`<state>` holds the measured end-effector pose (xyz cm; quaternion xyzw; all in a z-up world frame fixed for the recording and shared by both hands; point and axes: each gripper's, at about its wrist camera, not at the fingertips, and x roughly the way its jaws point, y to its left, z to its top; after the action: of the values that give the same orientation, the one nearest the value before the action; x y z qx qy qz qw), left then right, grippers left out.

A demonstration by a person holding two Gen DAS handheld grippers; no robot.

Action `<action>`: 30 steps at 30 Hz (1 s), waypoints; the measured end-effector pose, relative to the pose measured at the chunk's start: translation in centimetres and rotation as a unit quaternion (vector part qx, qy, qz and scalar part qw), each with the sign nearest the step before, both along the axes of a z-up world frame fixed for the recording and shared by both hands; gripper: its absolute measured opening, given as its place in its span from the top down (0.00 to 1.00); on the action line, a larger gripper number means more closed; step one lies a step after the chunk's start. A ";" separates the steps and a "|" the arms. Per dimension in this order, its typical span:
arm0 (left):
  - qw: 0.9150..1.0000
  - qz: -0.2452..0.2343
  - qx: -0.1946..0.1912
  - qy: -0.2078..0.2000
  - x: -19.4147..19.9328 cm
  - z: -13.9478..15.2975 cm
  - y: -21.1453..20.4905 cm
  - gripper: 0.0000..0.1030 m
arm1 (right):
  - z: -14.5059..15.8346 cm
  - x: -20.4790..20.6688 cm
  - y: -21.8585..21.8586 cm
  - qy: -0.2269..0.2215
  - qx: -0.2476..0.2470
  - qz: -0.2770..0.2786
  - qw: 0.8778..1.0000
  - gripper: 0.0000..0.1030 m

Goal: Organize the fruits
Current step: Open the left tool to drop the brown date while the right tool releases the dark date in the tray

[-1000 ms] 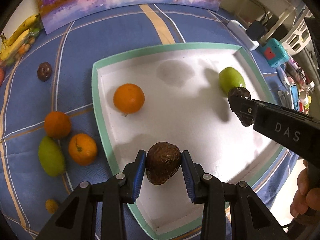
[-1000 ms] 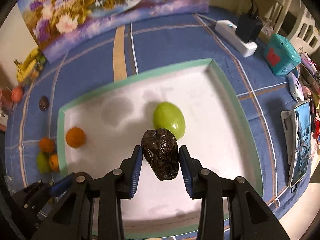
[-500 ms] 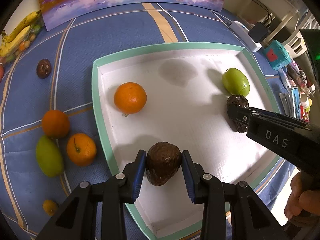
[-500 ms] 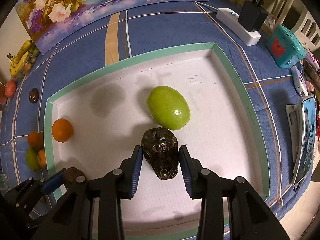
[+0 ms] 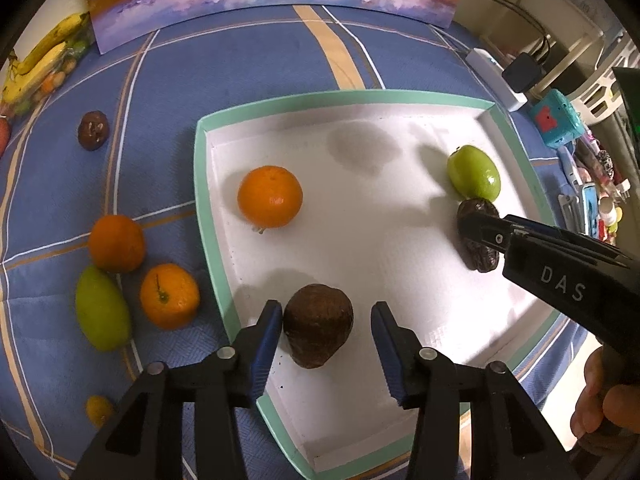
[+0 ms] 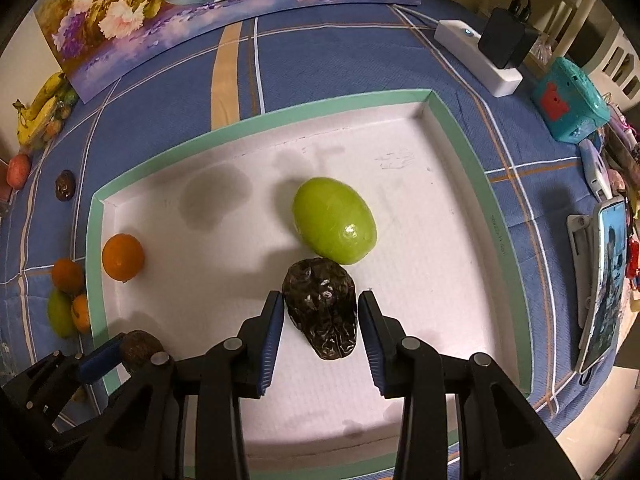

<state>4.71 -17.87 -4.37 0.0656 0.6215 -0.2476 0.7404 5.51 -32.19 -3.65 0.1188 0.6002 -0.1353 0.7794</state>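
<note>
A white tray with a teal rim (image 5: 204,184) (image 6: 94,240) lies on the blue cloth. My left gripper (image 5: 326,332) is open; a brown round fruit (image 5: 318,326) rests on the tray floor between its fingers, touching the left one. My right gripper (image 6: 321,322) is open around a dark wrinkled fruit (image 6: 322,312) (image 5: 478,236) lying on the tray against a green fruit (image 6: 334,220) (image 5: 474,172). An orange (image 5: 270,196) (image 6: 122,257) sits in the tray's left part.
Left of the tray lie two oranges (image 5: 116,243) (image 5: 169,295), a green fruit (image 5: 102,308), a small dark fruit (image 5: 93,130) and a small yellow fruit (image 5: 99,410). Bananas (image 5: 38,68) lie far left. A power strip (image 6: 478,58), teal box (image 6: 570,100) and phone (image 6: 604,288) stand right.
Both grippers lowered to the tray floor and opened, letting go of the brown fruit and the dark wrinkled fruit, which now rest on the tray.
</note>
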 end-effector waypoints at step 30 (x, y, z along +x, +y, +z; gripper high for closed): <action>0.985 0.154 0.023 -0.079 3.1 3.7 7.3 0.15 | 4.6 -0.3 0.9 -0.068 -0.026 0.027 0.997 0.34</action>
<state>7.85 -10.56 -0.72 0.0052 0.5693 -0.1104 0.8147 5.18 -31.27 0.92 0.0914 0.5449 -0.1208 0.8247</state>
